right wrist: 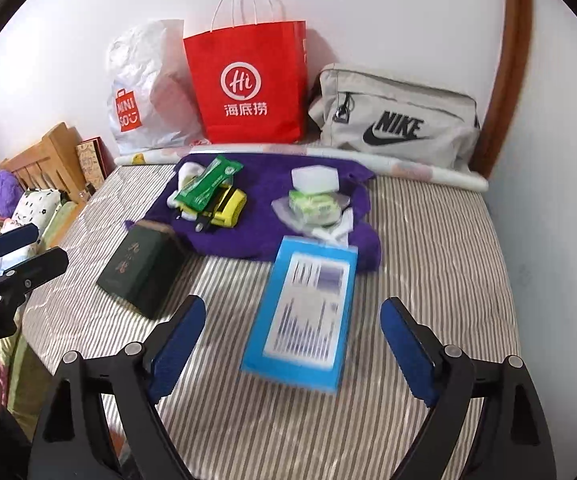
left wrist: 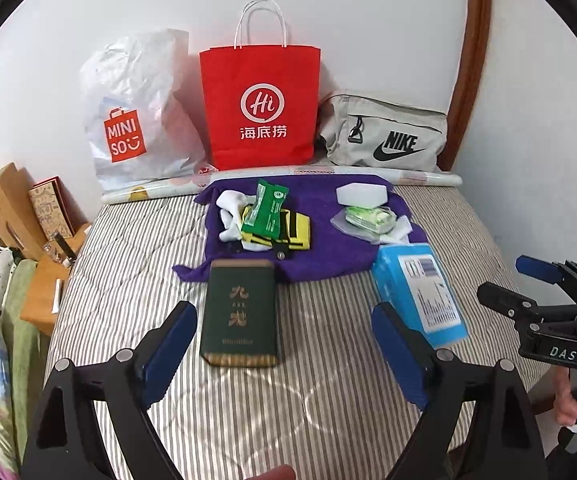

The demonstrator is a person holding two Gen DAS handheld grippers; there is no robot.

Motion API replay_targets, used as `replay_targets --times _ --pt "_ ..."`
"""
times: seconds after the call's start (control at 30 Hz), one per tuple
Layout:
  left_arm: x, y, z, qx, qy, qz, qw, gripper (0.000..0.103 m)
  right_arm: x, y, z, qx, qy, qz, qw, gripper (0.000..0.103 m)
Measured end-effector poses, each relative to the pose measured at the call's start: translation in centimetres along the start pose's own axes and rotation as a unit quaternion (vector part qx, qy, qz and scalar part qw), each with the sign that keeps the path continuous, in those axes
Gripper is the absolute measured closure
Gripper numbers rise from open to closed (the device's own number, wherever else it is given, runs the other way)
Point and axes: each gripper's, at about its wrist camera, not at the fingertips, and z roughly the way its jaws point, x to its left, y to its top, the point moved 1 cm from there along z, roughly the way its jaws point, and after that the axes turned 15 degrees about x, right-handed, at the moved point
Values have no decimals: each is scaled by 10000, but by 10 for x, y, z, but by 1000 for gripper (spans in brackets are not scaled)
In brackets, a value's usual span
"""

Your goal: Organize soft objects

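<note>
A purple towel (left wrist: 328, 256) lies on the striped bed (left wrist: 128, 280). On it rest white socks (left wrist: 228, 212), a green packet (left wrist: 268, 210), a yellow-and-black cloth item (left wrist: 292, 234), a white block (left wrist: 362, 194) and a clear pouch (left wrist: 368, 218). My left gripper (left wrist: 284, 312) is open, hovering over a dark green box (left wrist: 242, 312) without touching it. In the right wrist view my right gripper (right wrist: 293, 305) is open above a blue box (right wrist: 308, 304), holding nothing. Each gripper also shows at the edge of the other's view.
Against the wall stand a white Miniso plastic bag (left wrist: 136, 120), a red paper bag (left wrist: 260, 108) and a grey Nike bag (left wrist: 388, 136). A rolled sheet (left wrist: 328, 172) lies before them. A wooden headboard (left wrist: 4, 208) and bedding sit left.
</note>
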Motion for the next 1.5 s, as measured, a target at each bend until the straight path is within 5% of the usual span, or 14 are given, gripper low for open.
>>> replay_targets --times 0.2,0.5,1.5 --pt "1 -29 -15 -115 62 -191 9997 14 11 -35 -17 -128 -299 7 9995 14" --pt "3 -54 -24 -169 219 -446 9986 14 10 -69 -25 -219 -137 234 9994 14" --pt "-2 -70 -34 -186 190 -434 9987 14 9 -85 -47 -436 -119 317 9985 14"
